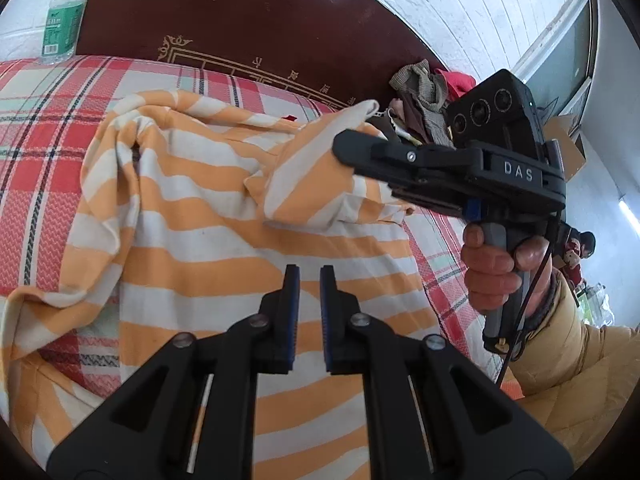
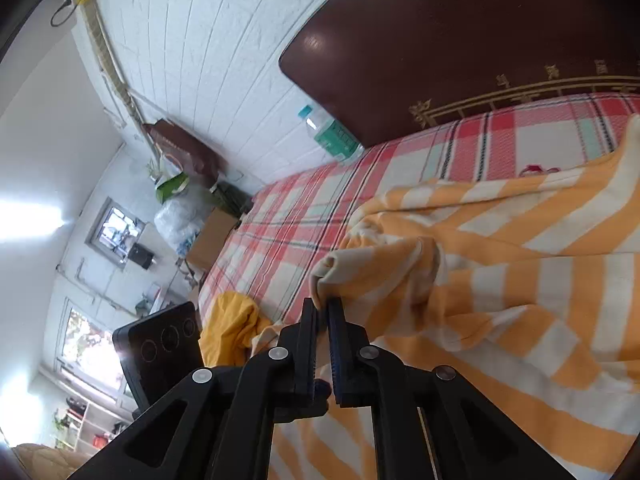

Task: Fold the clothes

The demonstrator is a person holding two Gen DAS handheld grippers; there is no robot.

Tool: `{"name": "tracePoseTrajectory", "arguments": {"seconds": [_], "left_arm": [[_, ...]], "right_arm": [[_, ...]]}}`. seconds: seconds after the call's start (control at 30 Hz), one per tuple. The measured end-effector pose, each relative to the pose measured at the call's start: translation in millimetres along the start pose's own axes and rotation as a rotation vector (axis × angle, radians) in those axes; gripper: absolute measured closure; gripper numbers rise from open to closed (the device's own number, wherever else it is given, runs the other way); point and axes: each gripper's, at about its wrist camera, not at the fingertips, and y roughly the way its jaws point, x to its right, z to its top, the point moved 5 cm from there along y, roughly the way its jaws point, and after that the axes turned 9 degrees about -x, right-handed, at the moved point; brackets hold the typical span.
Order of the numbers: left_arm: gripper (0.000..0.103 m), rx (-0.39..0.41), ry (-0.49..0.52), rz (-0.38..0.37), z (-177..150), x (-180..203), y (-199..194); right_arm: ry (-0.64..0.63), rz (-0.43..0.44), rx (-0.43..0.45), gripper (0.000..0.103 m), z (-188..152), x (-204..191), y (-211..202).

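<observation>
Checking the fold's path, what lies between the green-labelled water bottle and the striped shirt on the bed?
Only bare red plaid bedsheet lies between the green-labelled plastic water bottle and the orange-and-white striped shirt, clearest in the right wrist view.

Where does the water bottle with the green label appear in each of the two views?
Left wrist view: the water bottle stands at the top left, on the bed's far corner.
Right wrist view: the same bottle is at the upper middle, tilted in the picture.
Shared landmark: the dark red headboard, beside the bottle in both.
</observation>
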Motion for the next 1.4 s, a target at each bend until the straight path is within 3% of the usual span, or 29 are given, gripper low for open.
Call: {"name": "tracePoseTrajectory", "arguments": {"seconds": [0.1,0.17,0.3,0.4,0.53,0.6,0.67,0.83,0.87,0.93,0.97,1.13,1.23,1.3,1.37,1.4], "left_arm": [[0.093,0.002,-0.021,0.003,-4.0,-6.6,-2.9],[0.093,0.005,-0.025,0.002,-7.8,-8.0,-4.4],[0.093,0.002,-0.017,-0.006,-12.2,-5.6,-5.6],[0.093,-0.011,-0.011,-0.039,-11.8,-0.8,-1.3],[0.093,-0.008,-0.011,-0.164,-10.4,10.5,8.9],[0.093,-0.011,-0.027,-0.227,-10.6,16.2,14.2],[0.093,-0.01,-0.037,-0.233,-9.7,17.7,16.7],[0.093,0.001,-0.112,-0.165,0.7,-0.7,18.9],[0.093,0.001,-0.124,-0.147,2.1,-5.4,19.4],[0.093,-0.003,-0.147,-0.111,4.0,-14.8,19.8],[0.093,-0.005,-0.153,-0.09,4.1,-18.7,18.3],[0.093,0.006,-0.079,0.076,0.6,-23.7,-1.2],[0.093,-0.037,-0.016,0.181,1.6,-25.0,2.8],[0.086,-0.077,0.04,0.238,2.7,-22.6,10.8],[0.026,-0.107,0.102,0.252,4.7,-16.5,20.0],[0.02,-0.11,0.126,0.249,7.0,-13.5,22.6]], "right_arm": [[-0.016,0.006,-0.104,0.055,-13.4,-2.3,27.1],[-0.038,-0.023,-0.137,0.055,-23.4,-0.2,30.4],[-0.081,-0.121,-0.098,0.055,-34.0,13.9,-4.3],[-0.122,-0.262,-0.042,0.054,-34.9,30.6,-39.6],[-0.122,-0.472,0.009,0.053,-28.6,62.8,-74.2],[-0.121,-0.521,-0.002,0.053,-26.1,77.2,-78.8],[-0.116,-0.54,-0.031,0.053,-25.1,90.8,-76.8],[-0.113,-0.462,-0.111,0.054,-30.8,104.7,-60.4],[-0.133,-0.449,-0.125,0.057,-33.0,101.7,-58.3],[-0.193,-0.422,-0.152,0.077,-40.2,89.9,-54.7],[-0.227,-0.415,-0.17,0.078,-45.0,83.6,-53.1],[-0.337,-0.44,-0.293,0.079,-73.8,69.4,-46.9],[-0.331,-0.407,-0.278,0.079,-78.1,67.6,-53.2],[-0.299,-0.381,-0.236,0.077,-76.9,66.3,-57.7],[-0.267,-0.355,-0.194,0.076,-75.6,65.0,-62.2],[-0.251,-0.341,-0.174,0.075,-75.0,64.4,-64.5]]}}
